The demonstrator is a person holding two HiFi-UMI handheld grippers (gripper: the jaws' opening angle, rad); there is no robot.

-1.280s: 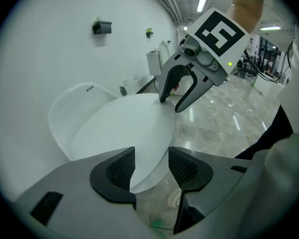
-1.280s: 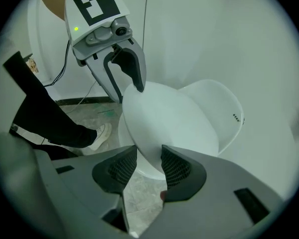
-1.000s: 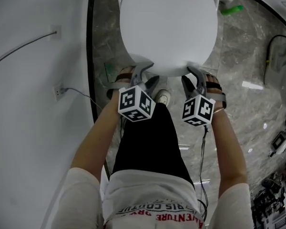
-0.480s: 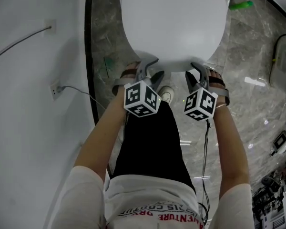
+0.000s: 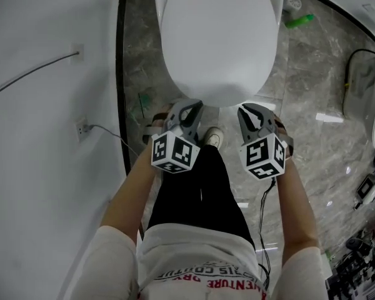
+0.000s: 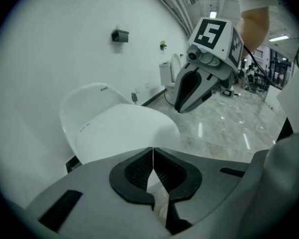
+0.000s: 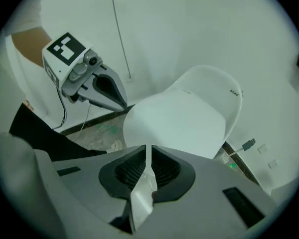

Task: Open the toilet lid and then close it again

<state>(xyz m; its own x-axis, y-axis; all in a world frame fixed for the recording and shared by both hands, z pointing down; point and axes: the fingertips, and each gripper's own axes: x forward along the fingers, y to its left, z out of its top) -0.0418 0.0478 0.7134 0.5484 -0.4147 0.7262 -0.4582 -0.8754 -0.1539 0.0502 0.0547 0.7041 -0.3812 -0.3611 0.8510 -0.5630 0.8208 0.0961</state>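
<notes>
Just clenched left claw (image 5: 192, 107) and right claw (image 5: 244, 111) on nothing, below the lowered toilet lid (image 5: 219, 42) up top; likely lid released.

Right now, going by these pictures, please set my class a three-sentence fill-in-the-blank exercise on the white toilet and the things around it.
1. The white oval toilet lid lies ____, not raised.
2. The small stick-shaped object on the grey marbled floor is bright ____.
3. The thin cable plugs into a white socket set in the ____.
Missing words: closed; green; wall.
</notes>
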